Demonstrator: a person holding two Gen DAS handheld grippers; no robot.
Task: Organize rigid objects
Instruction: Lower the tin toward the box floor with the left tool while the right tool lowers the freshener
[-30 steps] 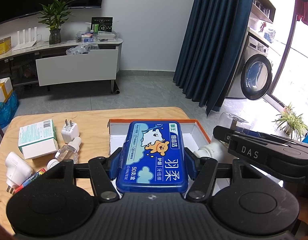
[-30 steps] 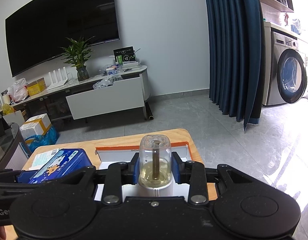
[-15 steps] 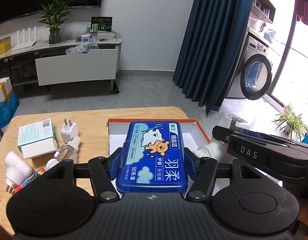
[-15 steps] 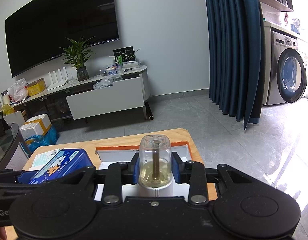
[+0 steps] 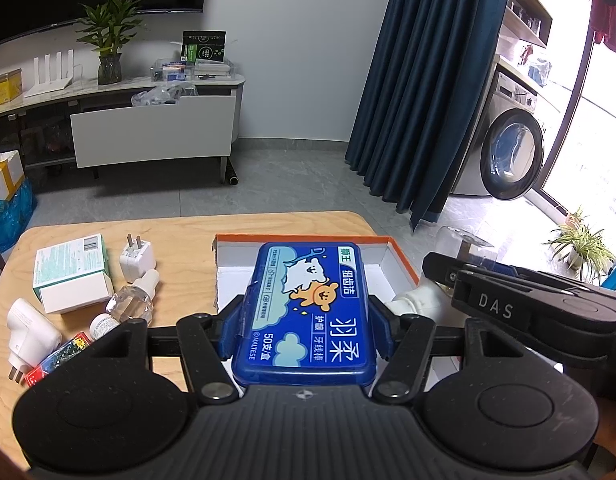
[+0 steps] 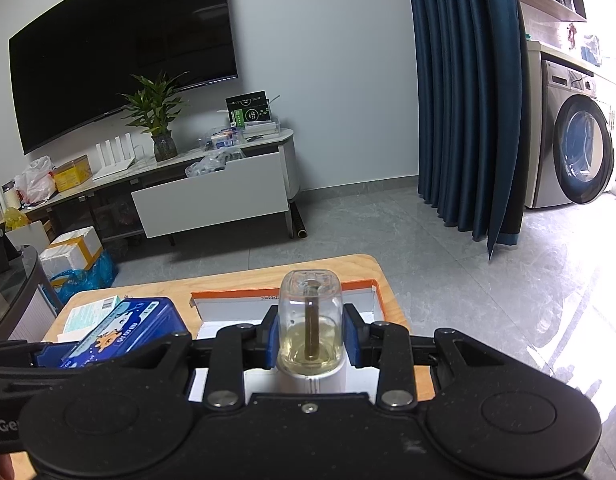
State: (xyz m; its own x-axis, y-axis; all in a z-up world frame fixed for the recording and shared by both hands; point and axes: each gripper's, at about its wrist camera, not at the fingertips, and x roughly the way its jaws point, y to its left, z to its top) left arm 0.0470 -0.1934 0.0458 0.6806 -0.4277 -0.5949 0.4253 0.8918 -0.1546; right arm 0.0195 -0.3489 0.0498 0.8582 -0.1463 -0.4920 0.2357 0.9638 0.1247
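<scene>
My left gripper is shut on a blue floss-pick box, held above the near part of an orange-edged white tray. The right gripper is shut on a clear liquid bottle with a white base and a wick inside, over the same tray. In the left wrist view the right gripper shows at the right with that bottle. The blue box appears at the left of the right wrist view.
On the wooden table left of the tray lie a green-and-white carton, a white plug charger, a small clear bottle, a white adapter, a little white vial and a red packet.
</scene>
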